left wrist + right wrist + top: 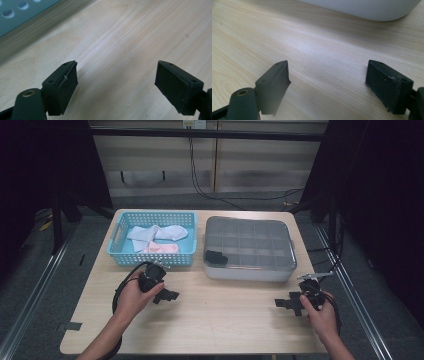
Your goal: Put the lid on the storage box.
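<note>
1. Setting: light wooden table [210, 320] on a grey floor, dark curtains at both sides, cables trailing down the far wall.
2. Far left on the table: blue basket [116, 251] holding pale socks [156, 238], white, bluish and pink, lying loosely in a heap.
3. Far right, just beside the basket: grey compartment box [248, 272] under a clear lid; one black item [215, 256] sits in its near-left cell.
4. Left gripper [169, 295]: held in the left hand [131, 299] just near of the basket, jaws pointing right over bare wood. In the left gripper view the jaws stand wide apart, released, only table grain between them; the basket's perforated wall [17, 11] shows at the upper left, apart from the jaws.
5. Right gripper [286, 303]: held in the right hand [321, 316] near the box's near-right corner, jaws pointing left. Jaws released, wide apart, nothing between them; the box's pale wall [372, 8] lies beyond them, not touching.
6. Socks are well apart from both sets of jaws.
</note>
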Demonstrator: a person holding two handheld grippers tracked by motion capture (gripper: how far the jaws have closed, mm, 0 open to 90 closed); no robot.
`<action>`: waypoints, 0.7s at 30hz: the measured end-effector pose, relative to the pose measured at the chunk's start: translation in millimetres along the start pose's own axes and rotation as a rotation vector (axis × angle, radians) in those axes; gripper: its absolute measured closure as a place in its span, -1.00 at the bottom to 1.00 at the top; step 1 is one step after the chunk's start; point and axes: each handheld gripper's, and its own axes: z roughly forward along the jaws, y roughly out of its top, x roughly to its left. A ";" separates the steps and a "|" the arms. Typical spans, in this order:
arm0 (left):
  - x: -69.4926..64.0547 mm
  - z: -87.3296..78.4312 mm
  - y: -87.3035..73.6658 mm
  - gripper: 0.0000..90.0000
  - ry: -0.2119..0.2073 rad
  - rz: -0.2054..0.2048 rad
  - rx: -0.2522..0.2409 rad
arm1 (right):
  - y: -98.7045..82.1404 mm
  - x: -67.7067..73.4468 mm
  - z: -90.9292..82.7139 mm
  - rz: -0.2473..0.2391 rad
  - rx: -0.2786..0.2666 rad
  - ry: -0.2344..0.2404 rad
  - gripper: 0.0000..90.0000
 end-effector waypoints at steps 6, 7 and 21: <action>2.2 3.9 -5.7 -0.60 0.014 0.007 -0.010 | -2.4 1.2 1.7 -0.020 -0.023 -0.007 -0.59; 2.8 3.8 -6.2 -0.60 0.016 0.021 -0.004 | -3.1 1.6 1.7 -0.023 -0.026 -0.009 -0.60; 7.5 8.7 -17.1 -0.60 0.057 0.050 -0.024 | -17.5 9.4 6.8 -0.107 -0.128 -0.072 -0.63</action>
